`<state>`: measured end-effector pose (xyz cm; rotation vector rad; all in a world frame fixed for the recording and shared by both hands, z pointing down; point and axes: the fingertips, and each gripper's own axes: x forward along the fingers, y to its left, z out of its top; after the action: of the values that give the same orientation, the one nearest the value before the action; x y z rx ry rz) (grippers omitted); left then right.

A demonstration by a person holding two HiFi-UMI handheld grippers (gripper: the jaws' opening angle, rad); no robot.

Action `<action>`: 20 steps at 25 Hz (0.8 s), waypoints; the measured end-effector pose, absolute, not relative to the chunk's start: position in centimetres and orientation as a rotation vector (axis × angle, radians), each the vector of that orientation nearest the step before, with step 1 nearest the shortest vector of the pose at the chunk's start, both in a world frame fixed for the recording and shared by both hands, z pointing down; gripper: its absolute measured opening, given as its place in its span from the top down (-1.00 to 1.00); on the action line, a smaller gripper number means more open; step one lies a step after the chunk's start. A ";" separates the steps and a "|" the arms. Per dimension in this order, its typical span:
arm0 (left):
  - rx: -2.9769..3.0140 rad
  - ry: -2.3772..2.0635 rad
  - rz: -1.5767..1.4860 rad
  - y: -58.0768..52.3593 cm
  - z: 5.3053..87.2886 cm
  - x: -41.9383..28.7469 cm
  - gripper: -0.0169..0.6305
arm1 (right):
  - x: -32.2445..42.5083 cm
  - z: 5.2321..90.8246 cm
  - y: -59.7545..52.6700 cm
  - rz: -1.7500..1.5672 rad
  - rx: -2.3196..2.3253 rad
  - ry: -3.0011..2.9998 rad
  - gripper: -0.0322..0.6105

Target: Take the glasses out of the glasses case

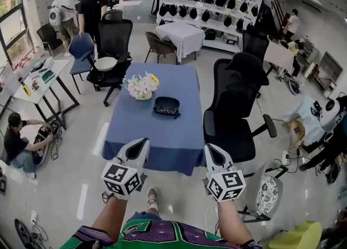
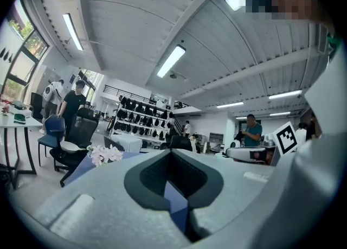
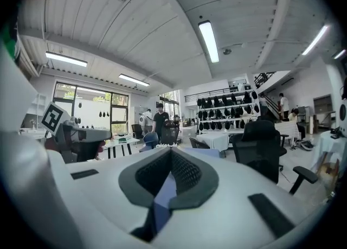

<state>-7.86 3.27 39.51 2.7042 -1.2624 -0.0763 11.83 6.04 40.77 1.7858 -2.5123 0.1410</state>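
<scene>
Nearest the viewer, a person is holding the left gripper point(image 1: 140, 144) and the right gripper point(image 1: 210, 149) side by side, both pointing level toward a blue table point(image 1: 146, 131). Each gripper's jaws are resting together with nothing between them. Ahead of both grippers and well apart from them, a dark glasses case point(image 1: 166, 104) is lying open on the table, with the glasses point(image 1: 166, 112) sitting inside it. Just beyond the case, toward the left gripper's side, a small bunch of flowers point(image 1: 142, 86) is standing. The glasses are probably light, thin and fragile, with slippery lenses. Pinching the frame at the bridge or a temple arm seems wisest, while the other gripper is steadying the light case.
</scene>
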 end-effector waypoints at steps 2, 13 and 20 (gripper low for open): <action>2.694 -1.265 -0.072 1.0 39.8 -8.3 0.91 | 11.4 40.7 3.6 0.137 1.778 -2.514 0.90; 2.671 -1.287 -0.091 -10.5 37.9 -12.8 0.91 | 7.5 38.5 -8.6 0.136 1.778 -2.509 0.90; 2.683 -1.231 -0.124 -16.1 38.0 -14.4 0.91 | 5.2 37.9 -13.8 0.116 1.792 -2.490 0.90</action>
<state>-14.43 -16.10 37.97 2.6826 -1.2311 -0.1242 5.25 -13.81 37.93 1.7920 -2.4898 0.1158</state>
